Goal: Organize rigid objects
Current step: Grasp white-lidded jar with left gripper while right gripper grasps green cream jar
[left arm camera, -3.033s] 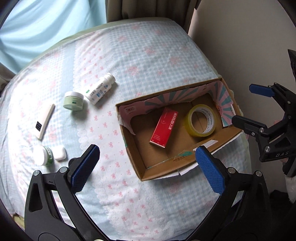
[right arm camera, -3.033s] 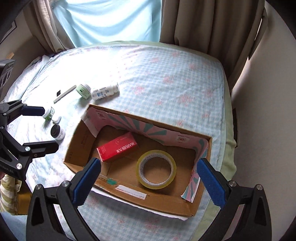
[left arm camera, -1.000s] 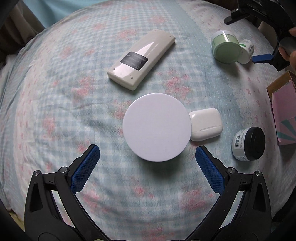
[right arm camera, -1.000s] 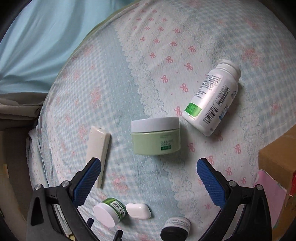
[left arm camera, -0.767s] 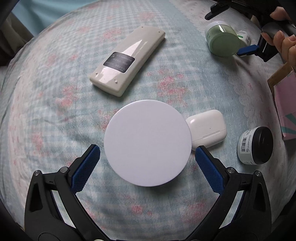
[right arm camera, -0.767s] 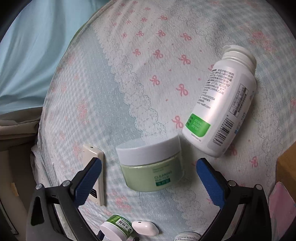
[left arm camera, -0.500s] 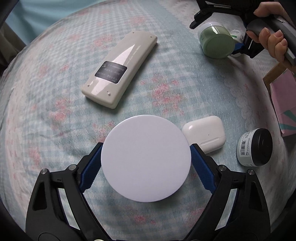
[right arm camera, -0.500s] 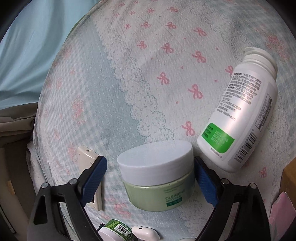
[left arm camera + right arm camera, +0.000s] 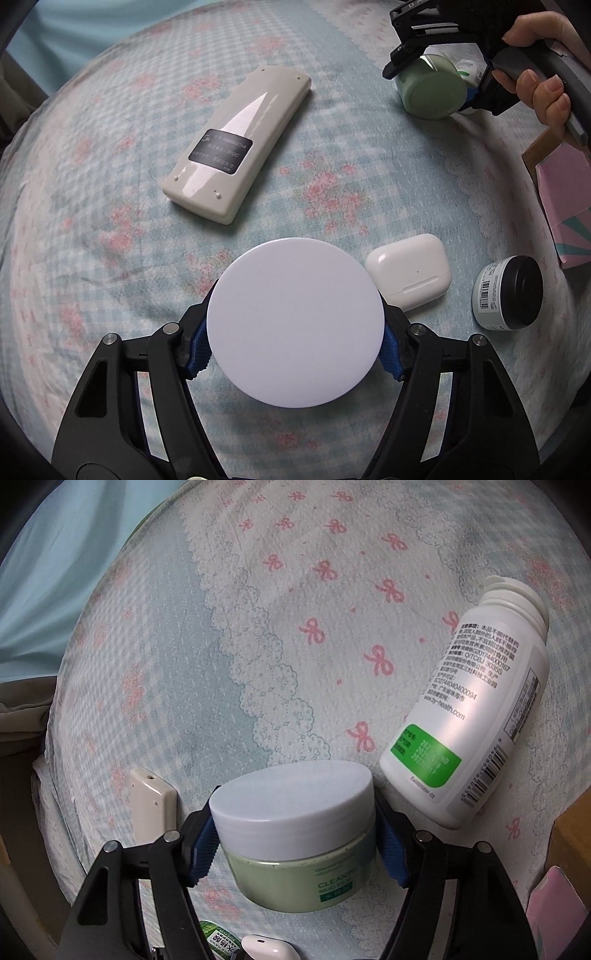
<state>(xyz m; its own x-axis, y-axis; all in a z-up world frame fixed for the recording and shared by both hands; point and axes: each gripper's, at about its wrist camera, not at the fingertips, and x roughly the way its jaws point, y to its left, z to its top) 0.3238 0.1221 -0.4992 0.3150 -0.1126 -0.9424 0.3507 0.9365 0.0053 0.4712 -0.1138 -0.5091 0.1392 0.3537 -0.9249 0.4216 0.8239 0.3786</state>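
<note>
My left gripper (image 9: 293,350) is shut on a white-lidded jar (image 9: 293,325), blue pads pressed against both sides of its round lid. My right gripper (image 9: 299,843) is shut on a green cream jar (image 9: 299,834) with a pale lid; it also shows in the left wrist view (image 9: 430,90), tilted in the right gripper. A white pill bottle (image 9: 469,723) lies on its side just right of the green jar. A white earbud case (image 9: 410,271) touches the white-lidded jar's right side. A black-lidded jar (image 9: 509,295) lies further right.
A beige remote control (image 9: 236,144) lies face down on the checked bedspread, its end visible in the right wrist view (image 9: 151,805). The cardboard box's corner with pink lining (image 9: 565,206) sits at the right edge. A hand (image 9: 535,85) holds the right gripper.
Both grippers came down from above the box to the loose items. Each closed from open onto its jar: left on the white-lidded jar, right on the green jar, which is now tilted.
</note>
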